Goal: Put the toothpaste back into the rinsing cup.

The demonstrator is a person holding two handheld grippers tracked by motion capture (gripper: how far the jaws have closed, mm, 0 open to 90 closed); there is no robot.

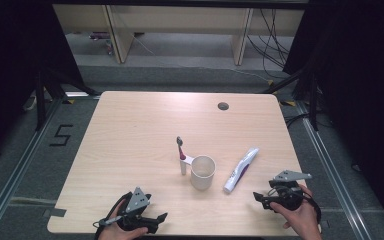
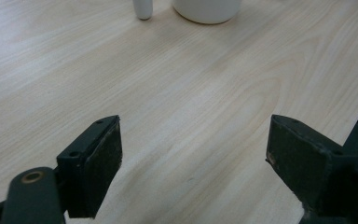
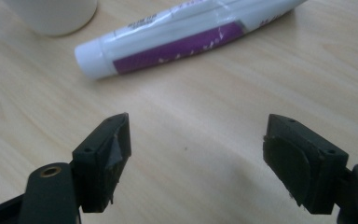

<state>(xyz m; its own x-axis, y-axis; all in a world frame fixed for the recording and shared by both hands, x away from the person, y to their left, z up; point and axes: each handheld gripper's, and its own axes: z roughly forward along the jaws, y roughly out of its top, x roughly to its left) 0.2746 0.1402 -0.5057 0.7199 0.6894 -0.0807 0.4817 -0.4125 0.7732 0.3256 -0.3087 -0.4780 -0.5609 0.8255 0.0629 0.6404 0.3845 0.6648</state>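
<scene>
Light wood-grain table [image 1: 130,150], laminate look, rounded corners, small round grommet hole [image 1: 223,106] near the far edge. Mid-table stands a white cup [image 1: 202,172] — plain cylinder, smooth matte, mouth up. Just left of it a toothbrush [image 1: 181,156] stands upright, white base, purple band on the handle, grey head at top; whether it touches the cup's side I cannot tell. Right of the cup lies a toothpaste tube [image 1: 241,170], flat on the wood, white soft plastic with a purple stripe and small print, round white cap end pointing toward my side, crimped tail pointing away and to the right. Tube and cup are near, not touching.

My right gripper [image 1: 266,198] sits at the near right corner of the table, in my right hand [image 1: 300,215], grey three-cornered plate on top. In the right gripper view its black jaws stand wide apart, nothing between them, bare wood under them — the tube's cap end [image 3: 89,58] lies ahead of the jaws, apart from them. Pads look worn, edges ragged.

My left gripper [image 1: 159,220] is at the near left edge, in my left hand [image 1: 120,231], same grey plate. In the left gripper view the jaws are wide too, empty, over bare wood; cup bottom [image 2: 207,9] and toothbrush base [image 2: 143,8] well ahead at the top edge.
</scene>
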